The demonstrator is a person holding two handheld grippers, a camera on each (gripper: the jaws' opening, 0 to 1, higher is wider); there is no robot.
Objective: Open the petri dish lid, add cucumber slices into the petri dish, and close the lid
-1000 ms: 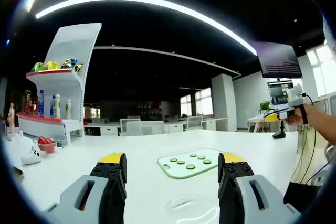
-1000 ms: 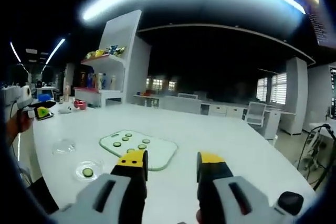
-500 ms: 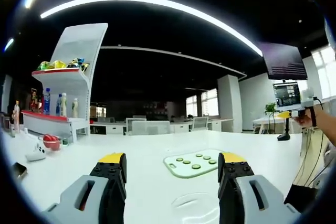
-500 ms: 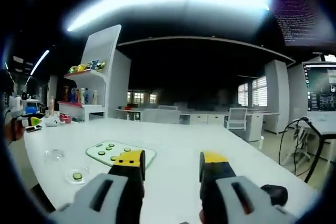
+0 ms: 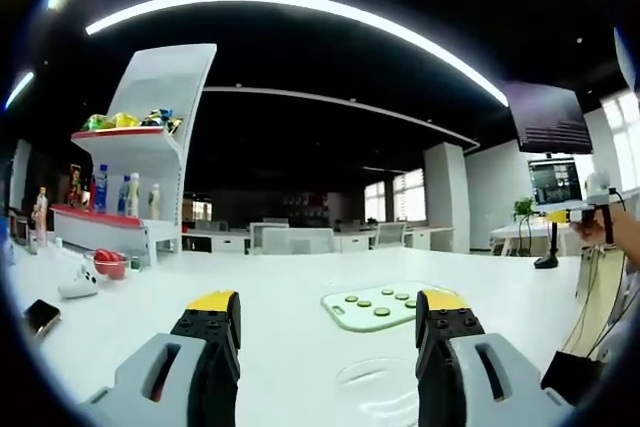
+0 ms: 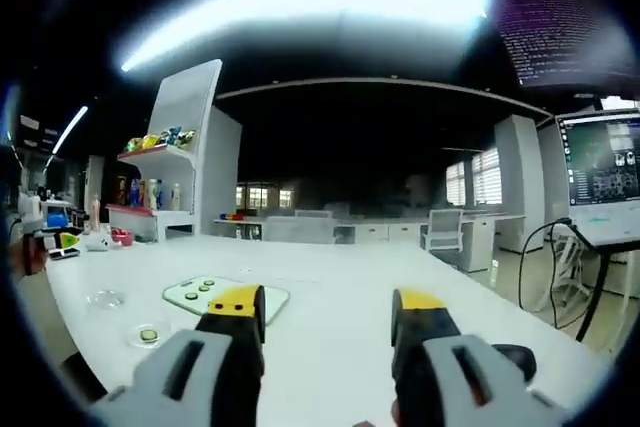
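Dish (image 6: 147, 335) sits on the table (image 6: 330, 297) with one slice inside, lid (image 6: 105, 298) off beside it; both look light, slick, brittle, so grip rims. Board (image 5: 385, 305) holds slices. Left gripper (image 5: 327, 319) and right gripper (image 6: 325, 315) hover apart, empty.

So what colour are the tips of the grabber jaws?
Yellow, on black jaws; clearest in the left gripper view.
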